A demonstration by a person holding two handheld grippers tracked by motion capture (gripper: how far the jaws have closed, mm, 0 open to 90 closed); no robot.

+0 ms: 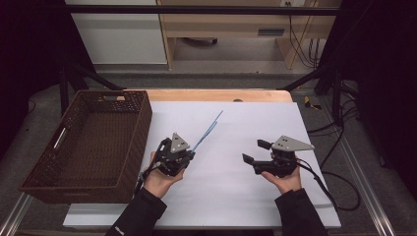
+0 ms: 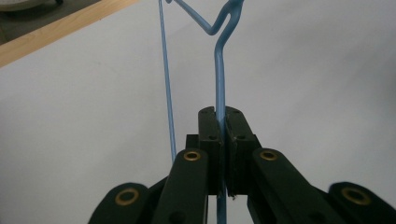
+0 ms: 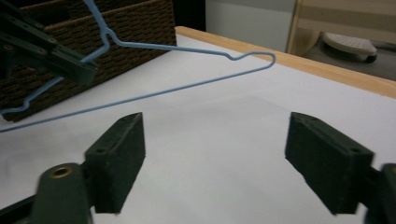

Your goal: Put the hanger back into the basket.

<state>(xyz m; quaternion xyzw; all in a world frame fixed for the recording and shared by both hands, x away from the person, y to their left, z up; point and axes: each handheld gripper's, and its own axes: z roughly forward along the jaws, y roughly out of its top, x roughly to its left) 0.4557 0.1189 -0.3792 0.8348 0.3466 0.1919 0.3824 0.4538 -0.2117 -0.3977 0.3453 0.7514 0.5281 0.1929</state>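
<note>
A: Hanger (image 1: 206, 132) sits clamped in my left gripper (image 1: 189, 155), poking toward 1 o'clock over the table; right gripper (image 1: 254, 152) gapes empty.

B: Basket (image 1: 46, 177) at 9 o'clock? Keep squeezing, lift it over the rim.

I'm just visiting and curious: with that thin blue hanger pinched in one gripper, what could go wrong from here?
The left gripper pinches the blue wire hanger on one thin strand, so it might swivel or slip out. The right gripper stands open and apart, giving no support. The hanger's long end could also catch on the wicker basket close beside it.
</note>
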